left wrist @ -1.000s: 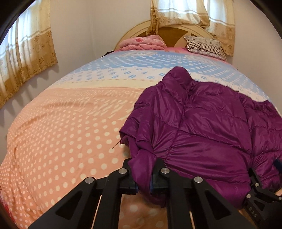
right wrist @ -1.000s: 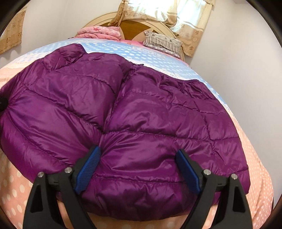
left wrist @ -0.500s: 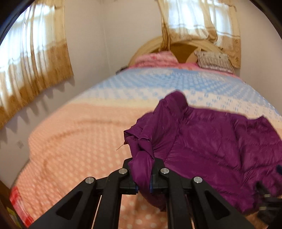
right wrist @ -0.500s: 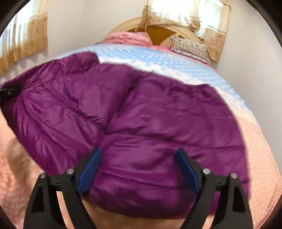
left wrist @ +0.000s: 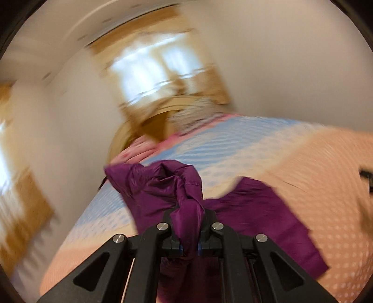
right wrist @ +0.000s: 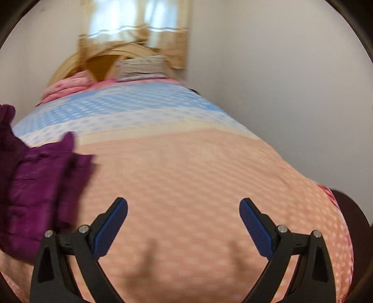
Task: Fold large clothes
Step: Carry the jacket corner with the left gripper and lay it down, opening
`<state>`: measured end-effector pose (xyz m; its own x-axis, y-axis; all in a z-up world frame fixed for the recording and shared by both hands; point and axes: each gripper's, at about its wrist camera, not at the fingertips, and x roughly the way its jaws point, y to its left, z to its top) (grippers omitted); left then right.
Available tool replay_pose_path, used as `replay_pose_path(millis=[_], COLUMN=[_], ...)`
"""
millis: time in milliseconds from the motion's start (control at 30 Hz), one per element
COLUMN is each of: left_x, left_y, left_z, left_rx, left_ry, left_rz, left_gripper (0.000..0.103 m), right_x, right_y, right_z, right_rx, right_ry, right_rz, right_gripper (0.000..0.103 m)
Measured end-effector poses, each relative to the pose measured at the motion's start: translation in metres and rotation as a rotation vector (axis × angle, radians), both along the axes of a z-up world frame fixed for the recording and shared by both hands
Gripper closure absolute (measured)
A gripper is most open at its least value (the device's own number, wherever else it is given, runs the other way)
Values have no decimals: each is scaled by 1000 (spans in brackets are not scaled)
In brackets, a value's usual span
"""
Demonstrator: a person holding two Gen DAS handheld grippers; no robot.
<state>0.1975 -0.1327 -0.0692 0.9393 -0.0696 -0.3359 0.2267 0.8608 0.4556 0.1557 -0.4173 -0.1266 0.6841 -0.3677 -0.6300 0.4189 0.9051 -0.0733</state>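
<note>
A: Left gripper, jaw state?

B: Jaws drawn narrow, pinching a twisted bunch of the purple puffer jacket. The fabric fills the gap between the fingers and bulges above them.

A: And the rest of the jacket, relative to the bed?

B: In the left wrist view it hangs from the pinch in a crumpled fold, with a flat panel trailing down and to the right over the peach, dotted part of the bedspread. Heavy motion blur; I cannot tell whether that panel touches the bed or hangs just above it.

A: Right gripper?

B: Jaws spread wide, blue pads facing each other, nothing between them. It sits over bare peach bedspread near the foot of the bed.

A: Jacket in that view?

B: At the left edge of the bed, bunched, well apart from the right fingers. Upper part lifted; lower part appears to lie on the bedspread.

A: Anything holding contents?

B: Nothing of that kind legible. At the head of the bed: a folded pink quilt and a striped grey pillow against the rounded wooden headboard. The curtained window is above the headboard. Blue dotted band of bedspread runs just below the pillows.
</note>
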Motion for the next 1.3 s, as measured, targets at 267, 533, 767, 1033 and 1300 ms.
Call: replay_pose_path(millis=[267, 533, 767, 1033, 1300], left_x=[-25, -31, -61, -79, 11], left_y=[-85, -84, -102, -118, -45], left_z=[-109, -106, -83, -19, 14], left_rx=[327, 334, 369, 326, 337], left_ry=[65, 65, 15, -144, -191], left_rz=[-198, -221, -240, -210, 80], left_gripper=[96, 91, 60, 37, 32], right_x=[-22, -16, -13, -9, 18], right_y=[-47, -40, -35, -33, -15], right_z=[-24, -41, -45, -49, -42], right_rx=[59, 93, 93, 110, 133], right_ry=[42, 73, 74, 72, 108], right_rz=[-96, -72, -54, -39, 22], right_gripper=[4, 4, 4, 4, 25])
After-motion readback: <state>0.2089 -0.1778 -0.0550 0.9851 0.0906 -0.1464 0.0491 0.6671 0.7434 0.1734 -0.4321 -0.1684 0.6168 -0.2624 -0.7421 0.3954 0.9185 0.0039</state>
